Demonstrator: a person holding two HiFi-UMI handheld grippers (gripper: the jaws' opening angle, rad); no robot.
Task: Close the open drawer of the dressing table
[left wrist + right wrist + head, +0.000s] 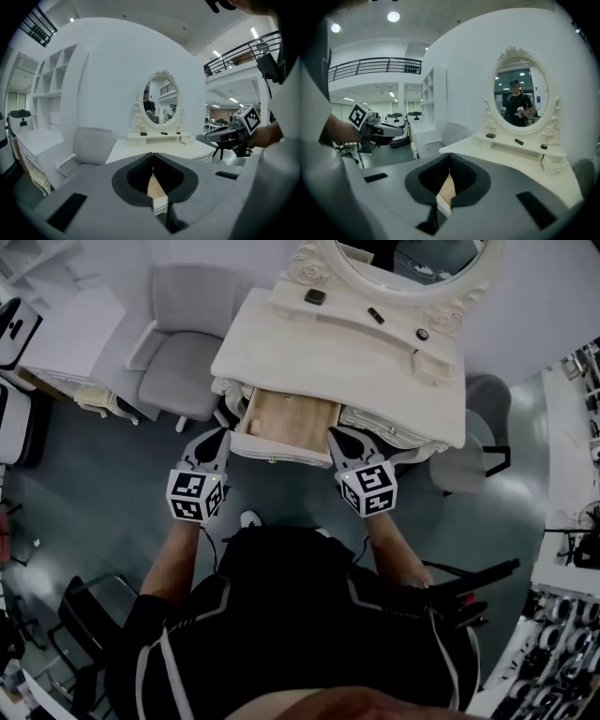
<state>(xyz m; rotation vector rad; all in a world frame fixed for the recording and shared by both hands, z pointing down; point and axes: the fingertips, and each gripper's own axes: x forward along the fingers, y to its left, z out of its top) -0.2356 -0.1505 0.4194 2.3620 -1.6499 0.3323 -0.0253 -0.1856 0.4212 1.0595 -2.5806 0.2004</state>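
Observation:
The cream dressing table stands ahead of me, its oval mirror at the back. Its drawer is pulled out toward me, showing a bare wooden inside. My left gripper is shut, its tips at the left end of the drawer front. My right gripper is also shut, at the right end. In the left gripper view the left gripper shows closed jaws with drawer wood behind them. The right gripper looks the same in its own view.
A grey chair stands left of the table and a round stool to its right. Small dark items lie on the shelf under the mirror. White shelving lines the left wall. Racks and cables crowd the right side.

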